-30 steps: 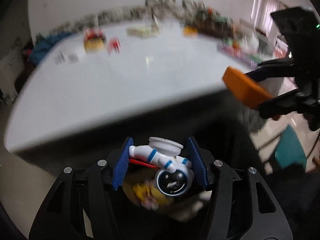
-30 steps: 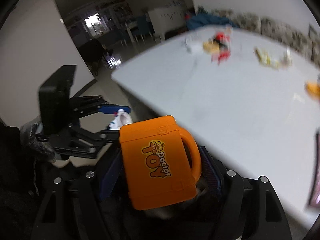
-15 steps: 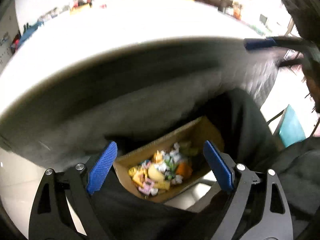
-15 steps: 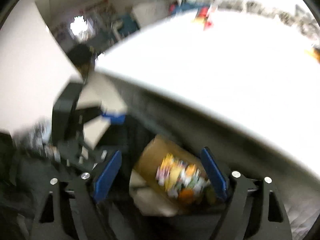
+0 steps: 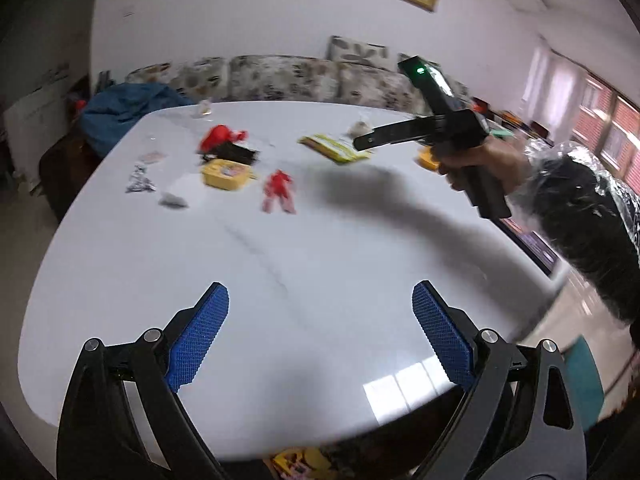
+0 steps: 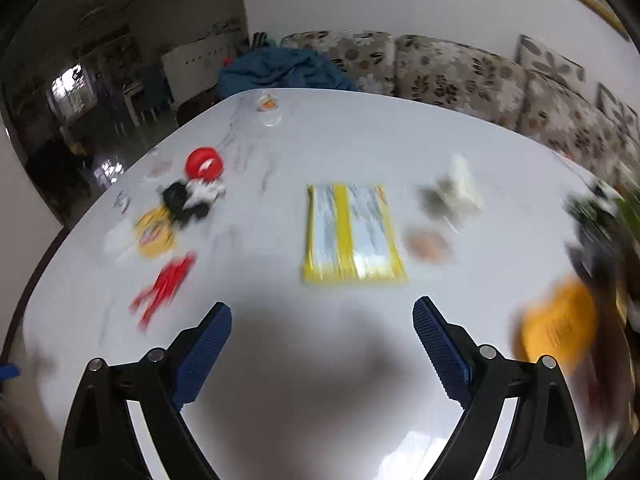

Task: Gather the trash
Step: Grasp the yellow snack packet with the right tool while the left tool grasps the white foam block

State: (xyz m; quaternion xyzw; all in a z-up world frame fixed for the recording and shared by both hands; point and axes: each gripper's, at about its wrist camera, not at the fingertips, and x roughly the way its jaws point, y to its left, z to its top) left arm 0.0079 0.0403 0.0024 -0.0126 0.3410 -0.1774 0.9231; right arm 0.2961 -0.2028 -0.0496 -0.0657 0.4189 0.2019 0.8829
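White marble-look stone is forming the top of the table (image 5: 280, 264), and both grippers are being held above it. The left gripper (image 5: 320, 332) is being carried over the near end of the table, its blue-padded jaws being opened wide with nothing between them. The right gripper (image 6: 322, 350) is likewise being opened wide over bare tabletop, with nothing caught between its pads (image 6: 438, 346); in the left wrist view it (image 5: 362, 142) is being seen from the side, gripped by a hand (image 5: 480, 160) whose forearm is being covered by a dark sleeve (image 5: 580, 216) under clear plastic film.

The trash is being left scattered across the far half of the table, well apart from both grippers. A yellow packet (image 6: 352, 234) is lying flat straight ahead of the right gripper. To its left, a red figure (image 6: 164, 284) is lying near a yellow round piece (image 6: 154, 230), a black-and-white crumpled item (image 6: 192, 200) and a red ring-shaped object (image 6: 204, 164). To the packet's right, a small brownish disc (image 6: 426, 244) and a pale crumpled piece (image 6: 456, 190) are being blurred past recognition. An orange object (image 6: 560, 332) is being smeared by motion at the right edge of that view. A silvery wrapper (image 5: 140, 180) is lying near the table's left edge.

Behind the table, a floral sofa (image 5: 288, 78) is standing against the wall, with a blue cloth (image 5: 128, 106) heaped at one end.
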